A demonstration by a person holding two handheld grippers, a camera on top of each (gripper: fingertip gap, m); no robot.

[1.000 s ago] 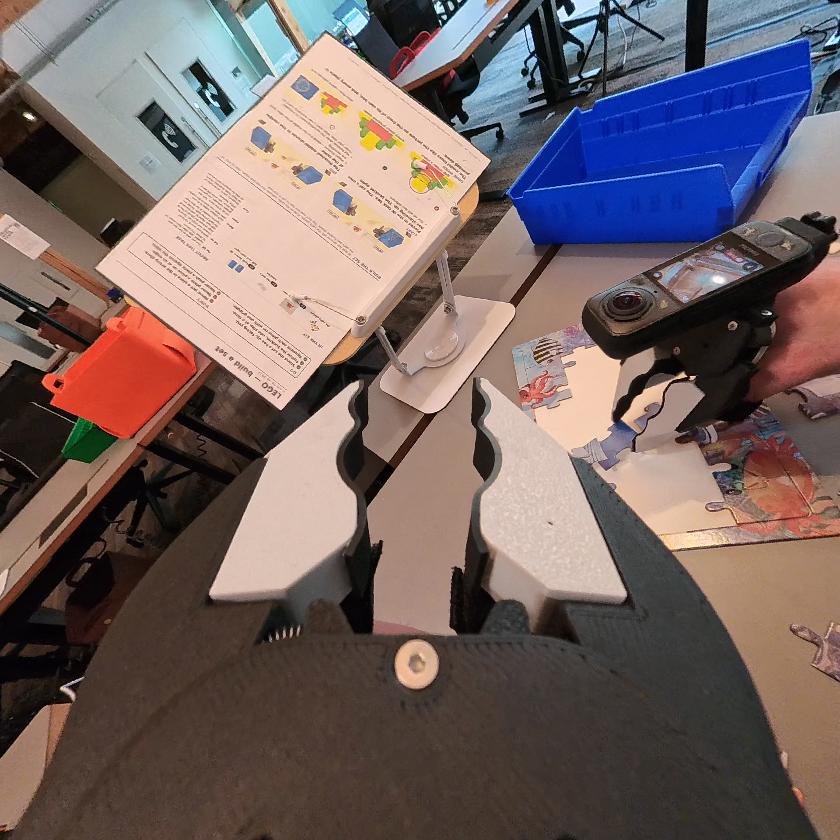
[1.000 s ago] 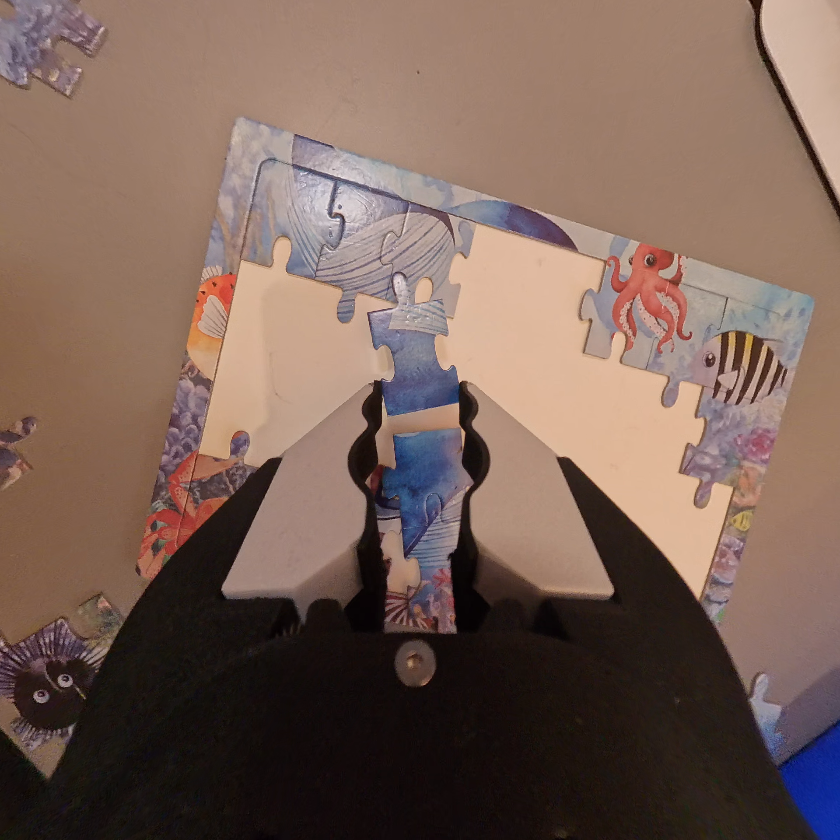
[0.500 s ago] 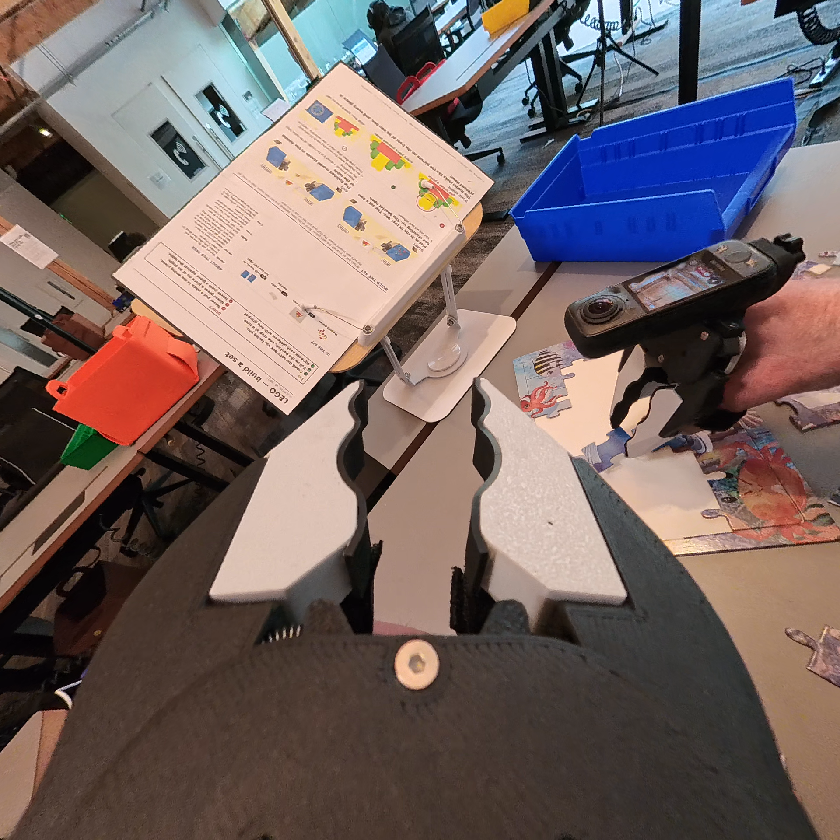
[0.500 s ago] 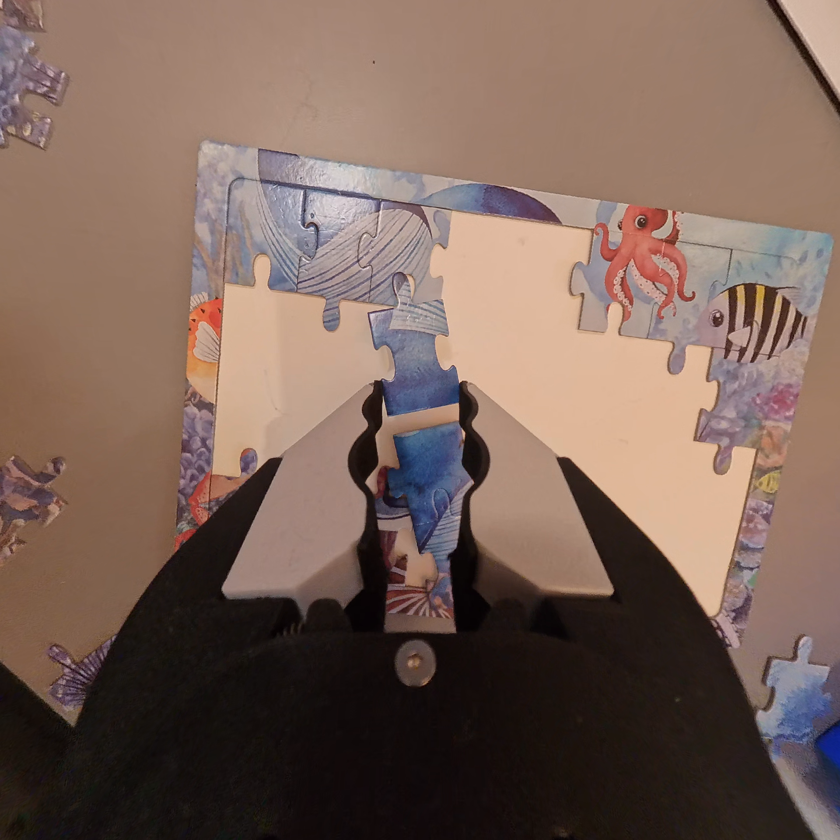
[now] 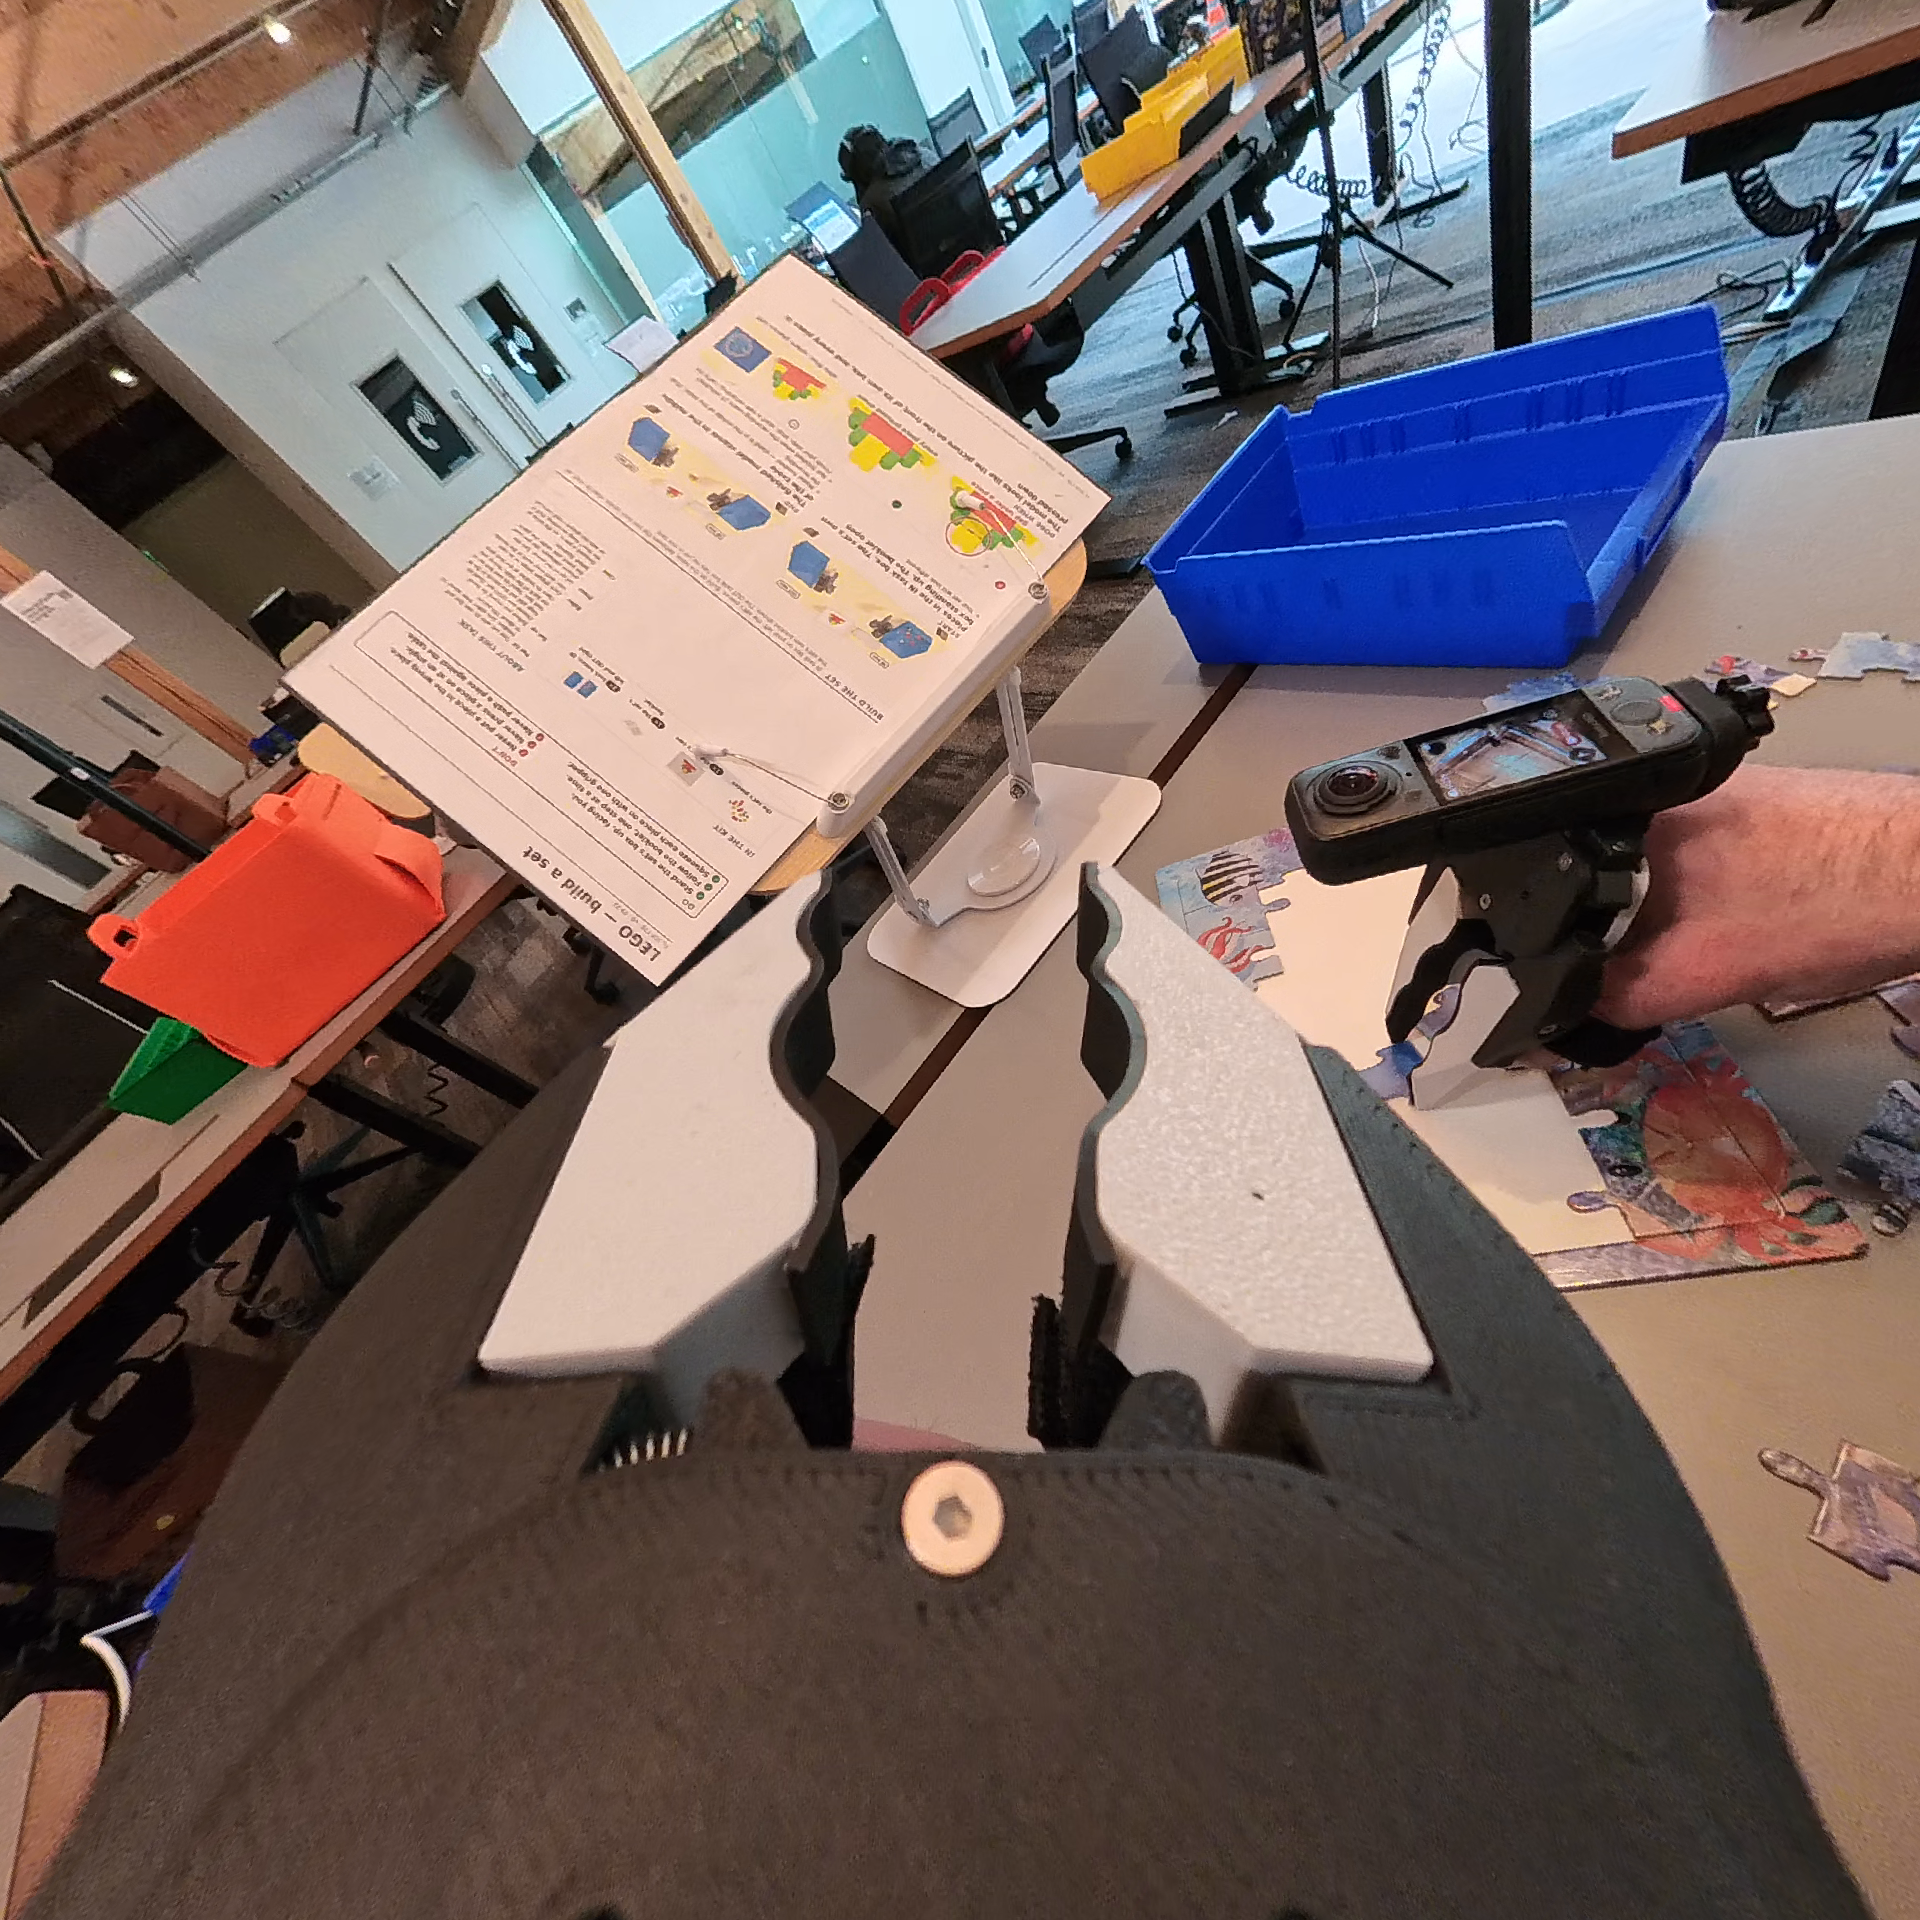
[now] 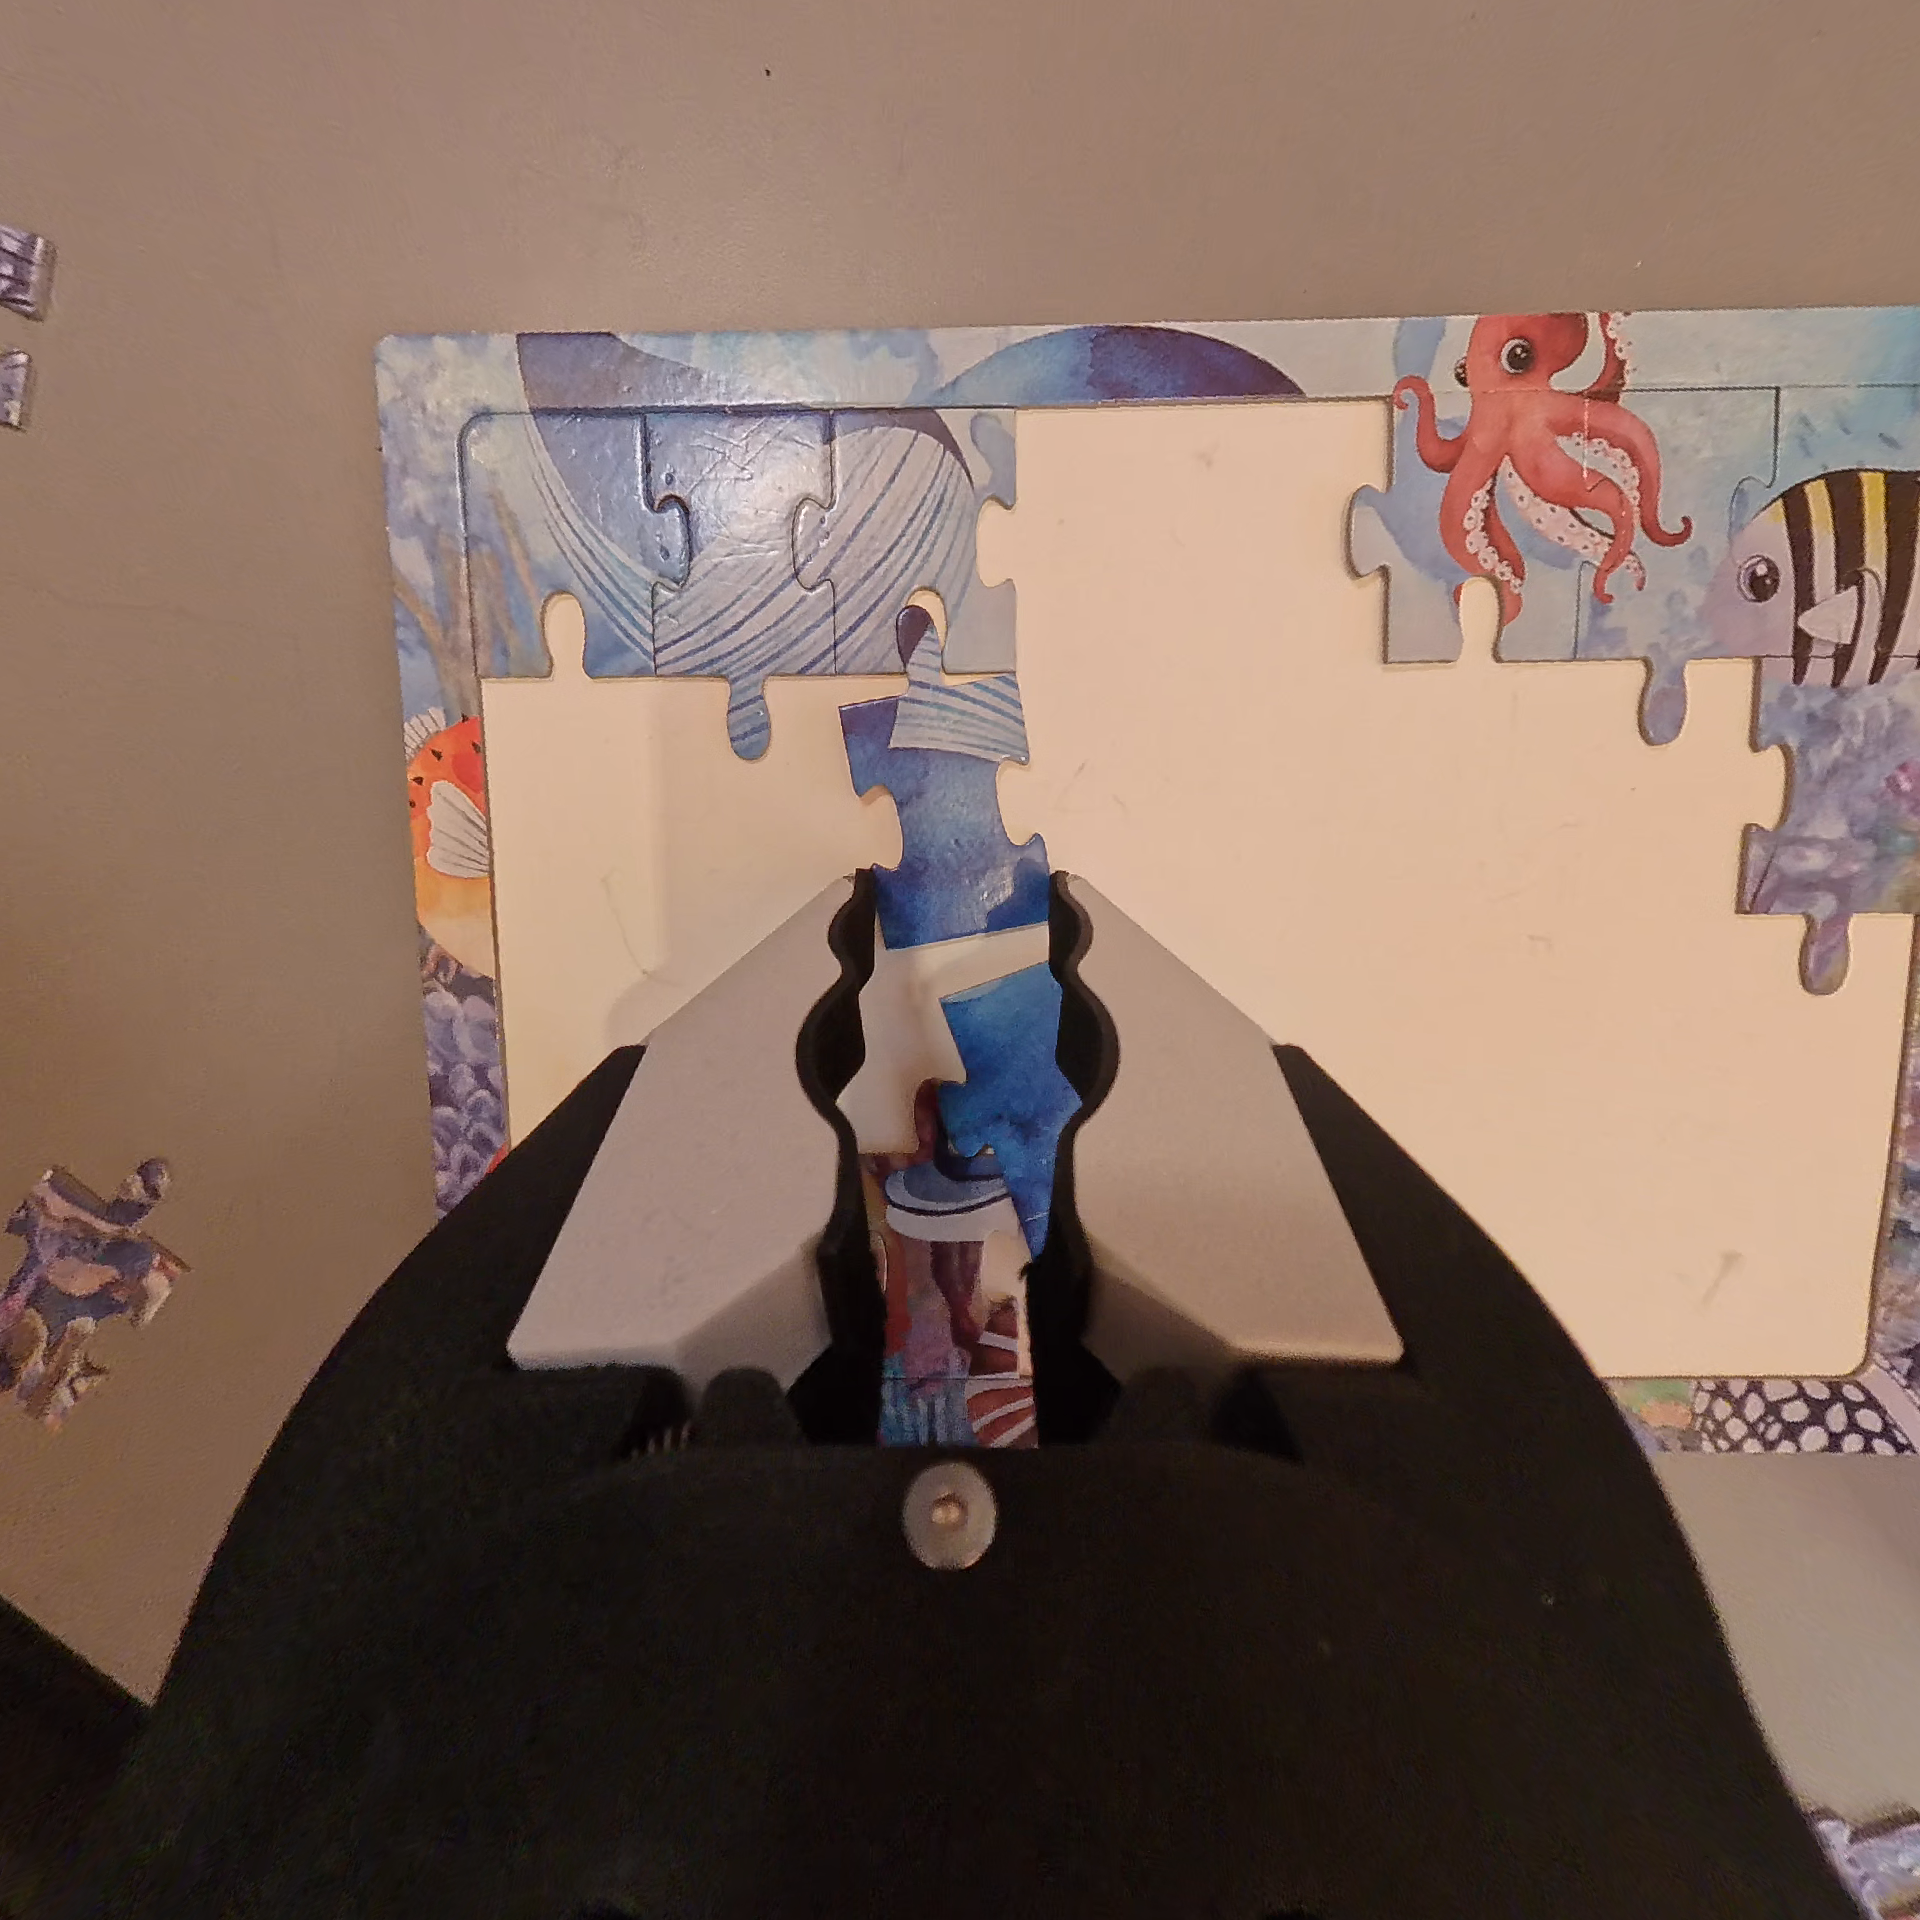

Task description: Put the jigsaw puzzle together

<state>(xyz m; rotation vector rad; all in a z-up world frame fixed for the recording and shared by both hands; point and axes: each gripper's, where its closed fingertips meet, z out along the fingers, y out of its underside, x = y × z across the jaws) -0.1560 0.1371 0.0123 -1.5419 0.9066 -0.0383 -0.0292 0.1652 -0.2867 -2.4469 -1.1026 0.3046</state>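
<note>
Blue puzzle piece, lower part hidden between right hand-held gripper fingers

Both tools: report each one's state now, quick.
Left tool: open, holding nothing, raised above the grey table.
Right tool: shut on a blue cardboard jigsaw piece, over the cream tray of the puzzle board.

I counted two grippers: my left gripper and my right gripper. Around the puzzle board I saw one blue bin, one document stand and several loose pieces, the exact number unclear.
</note>
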